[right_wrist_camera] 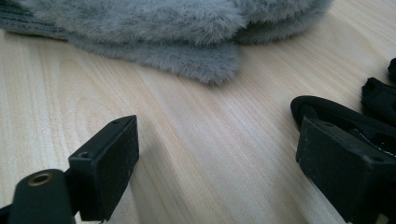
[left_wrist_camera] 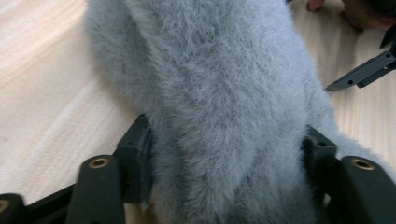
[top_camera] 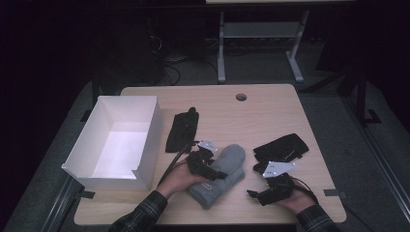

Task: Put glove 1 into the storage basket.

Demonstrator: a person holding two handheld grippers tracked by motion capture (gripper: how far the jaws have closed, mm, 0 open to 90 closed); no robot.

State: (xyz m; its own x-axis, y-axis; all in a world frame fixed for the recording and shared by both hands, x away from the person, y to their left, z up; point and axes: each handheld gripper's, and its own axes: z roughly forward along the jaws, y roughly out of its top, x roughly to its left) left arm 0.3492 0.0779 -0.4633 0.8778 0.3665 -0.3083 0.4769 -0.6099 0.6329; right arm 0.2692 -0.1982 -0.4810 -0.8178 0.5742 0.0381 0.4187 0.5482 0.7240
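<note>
A plaid sleeve (top_camera: 140,215) entered at the bottom centre-left of the high view, and the hand beyond it carried the left gripper (top_camera: 209,166) over a fluffy grey mitten (top_camera: 220,176). The mitten lay on the desk (top_camera: 270,108) just below the middle of the frame, cuff toward the lower edge and rounded tip toward the upper right. In the left gripper view the mitten (left_wrist_camera: 219,107) ran up the centre of the frame, and the black fingers (left_wrist_camera: 135,154) stood on either side of it at the lower left and lower right, pressed into the fur so that it bulged between them: the left gripper was clenched on the mitten.

The right gripper (top_camera: 263,193) sat at the lower right of the high view, just right of the mitten and apart from it. In the right gripper view its fingers (right_wrist_camera: 105,168) stood wide apart over bare wood, released and grasping nothing; the mitten (right_wrist_camera: 187,32) stretched across the top of that frame.

A black glove (top_camera: 283,147) lay just above the right gripper, another black glove (top_camera: 183,129) above the left one, and a white box (top_camera: 145,145) stood at the left of the desk.
</note>
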